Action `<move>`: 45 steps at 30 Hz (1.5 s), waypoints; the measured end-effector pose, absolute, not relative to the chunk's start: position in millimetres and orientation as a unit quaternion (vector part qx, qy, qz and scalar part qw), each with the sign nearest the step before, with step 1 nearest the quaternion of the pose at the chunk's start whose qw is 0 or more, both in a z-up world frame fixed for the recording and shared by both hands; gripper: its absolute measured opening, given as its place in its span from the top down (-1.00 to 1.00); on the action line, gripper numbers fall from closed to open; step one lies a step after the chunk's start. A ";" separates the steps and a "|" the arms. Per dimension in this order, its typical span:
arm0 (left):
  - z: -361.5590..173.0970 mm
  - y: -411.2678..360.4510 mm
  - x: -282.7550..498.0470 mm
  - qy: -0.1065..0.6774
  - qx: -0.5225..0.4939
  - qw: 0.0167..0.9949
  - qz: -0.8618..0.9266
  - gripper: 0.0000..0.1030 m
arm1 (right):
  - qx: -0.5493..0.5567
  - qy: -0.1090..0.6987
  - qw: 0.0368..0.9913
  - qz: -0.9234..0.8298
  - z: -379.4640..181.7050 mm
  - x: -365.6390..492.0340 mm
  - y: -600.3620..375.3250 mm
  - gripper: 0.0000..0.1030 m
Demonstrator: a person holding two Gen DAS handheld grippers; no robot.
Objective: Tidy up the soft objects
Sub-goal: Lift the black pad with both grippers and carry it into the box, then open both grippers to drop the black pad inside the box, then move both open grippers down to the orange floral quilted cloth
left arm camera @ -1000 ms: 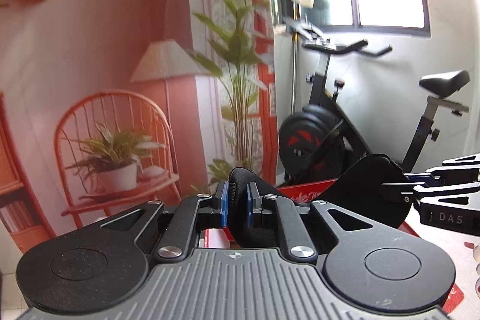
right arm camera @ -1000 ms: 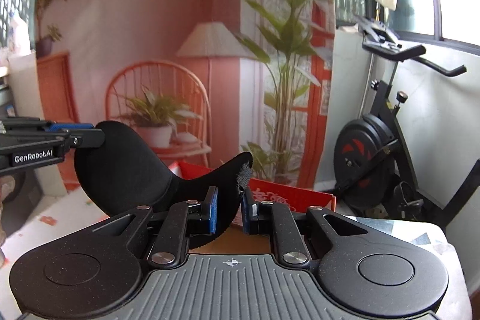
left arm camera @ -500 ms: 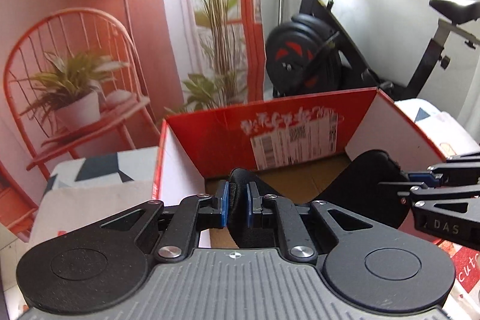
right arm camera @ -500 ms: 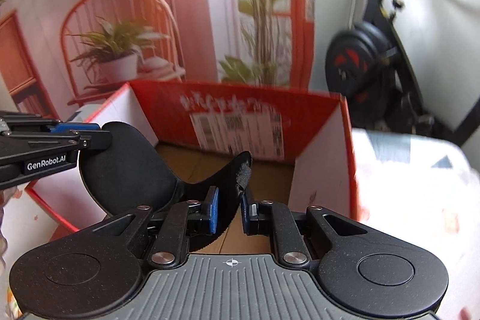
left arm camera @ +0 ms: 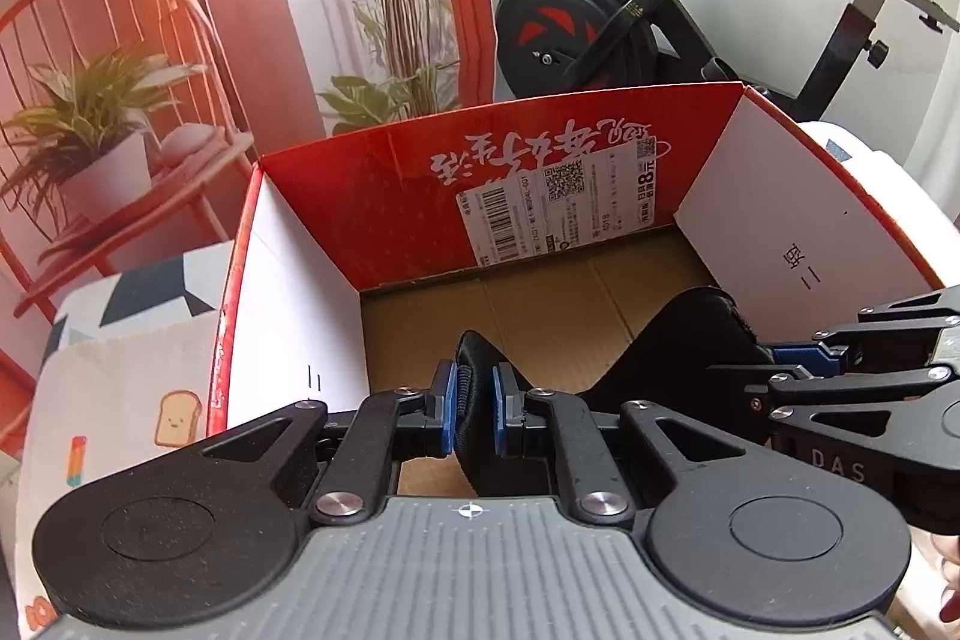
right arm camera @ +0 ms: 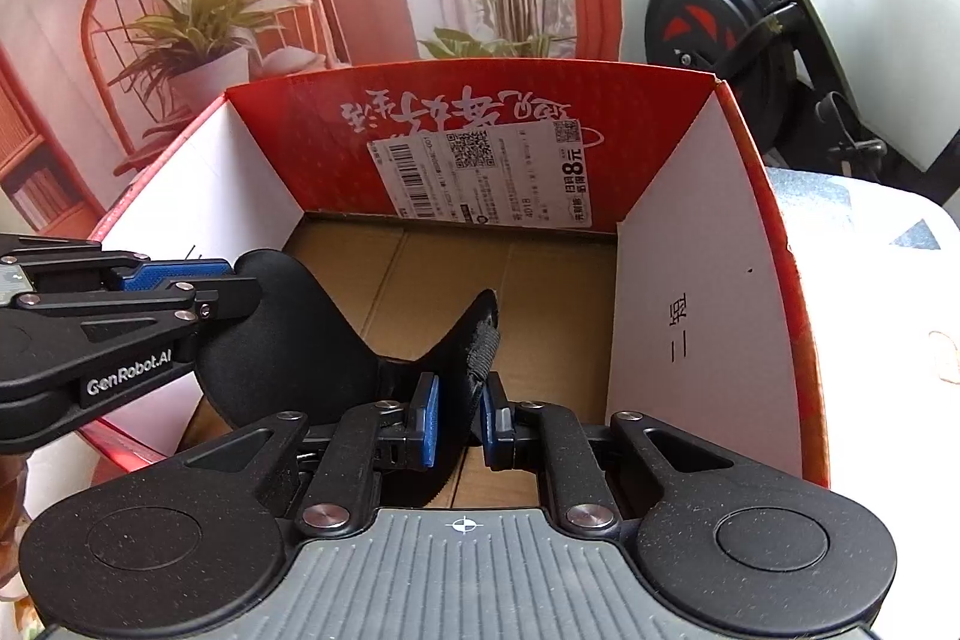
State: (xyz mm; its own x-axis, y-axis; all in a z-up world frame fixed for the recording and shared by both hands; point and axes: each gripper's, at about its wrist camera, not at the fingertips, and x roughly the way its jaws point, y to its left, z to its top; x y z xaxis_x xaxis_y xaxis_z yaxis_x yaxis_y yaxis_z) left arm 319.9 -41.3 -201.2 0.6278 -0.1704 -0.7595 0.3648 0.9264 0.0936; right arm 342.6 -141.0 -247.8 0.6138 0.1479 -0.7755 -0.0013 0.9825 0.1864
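Observation:
A black soft eye mask (left arm camera: pixel 678 346) (right arm camera: pixel 300 328) hangs stretched between both grippers over the open red cardboard box (left arm camera: pixel 384 196) (right arm camera: pixel 678 196). My left gripper (left arm camera: pixel 471 409) is shut on one end of the mask; it also shows in the right wrist view (right arm camera: pixel 180 280). My right gripper (right arm camera: pixel 459 424) is shut on the other end, by its strap (right arm camera: pixel 483 349); it shows at the right of the left wrist view (left arm camera: pixel 798 355). The mask is above the box's brown floor (right arm camera: pixel 456 280), inside its walls.
The box stands on a patterned cloth (left arm camera: pixel 120 352). Behind it are an exercise bike (left arm camera: pixel 600 22) (right arm camera: pixel 738 10) and a printed backdrop with a chair and plants (left arm camera: pixel 120 70). A shipping label (right arm camera: pixel 480 178) is on the box's far wall.
Both grippers tilted down and moved forward with the mask, from facing the backdrop to holding it over and inside the open box.

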 end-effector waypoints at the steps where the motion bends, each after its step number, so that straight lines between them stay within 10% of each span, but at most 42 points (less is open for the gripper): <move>1: -201.2 -41.2 319.7 0.406 0.119 0.894 -0.150 0.74 | 0.084 0.438 0.894 0.041 -247.7 342.5 -141.0 0.75; 6: -200.1 -42.3 317.3 0.402 0.126 0.895 -0.147 0.60 | 0.067 0.439 0.896 0.026 -245.8 340.6 -140.1 0.51; 10: -189.0 -32.9 311.4 0.397 0.110 0.900 -0.143 -0.13 | 0.020 0.421 0.907 0.002 -237.2 330.8 -137.5 0.01; 13: -174.9 -23.0 301.8 0.386 0.095 0.907 -0.141 -0.16 | 0.022 0.403 0.915 0.008 -226.3 318.2 -140.7 -0.21; 45: -218.9 52.3 154.6 0.406 -0.072 0.899 -0.147 -0.22 | 0.099 0.356 0.926 0.075 -232.7 142.8 -102.7 -0.08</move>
State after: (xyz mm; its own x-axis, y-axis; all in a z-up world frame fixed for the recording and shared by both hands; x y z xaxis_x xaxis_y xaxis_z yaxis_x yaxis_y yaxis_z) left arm 154.6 52.3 -218.9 0.6267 -0.3226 -0.7093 0.2053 0.9465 -0.2490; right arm 142.8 -102.7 -232.7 0.7351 0.2088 -0.6450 -0.0681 0.9693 0.2361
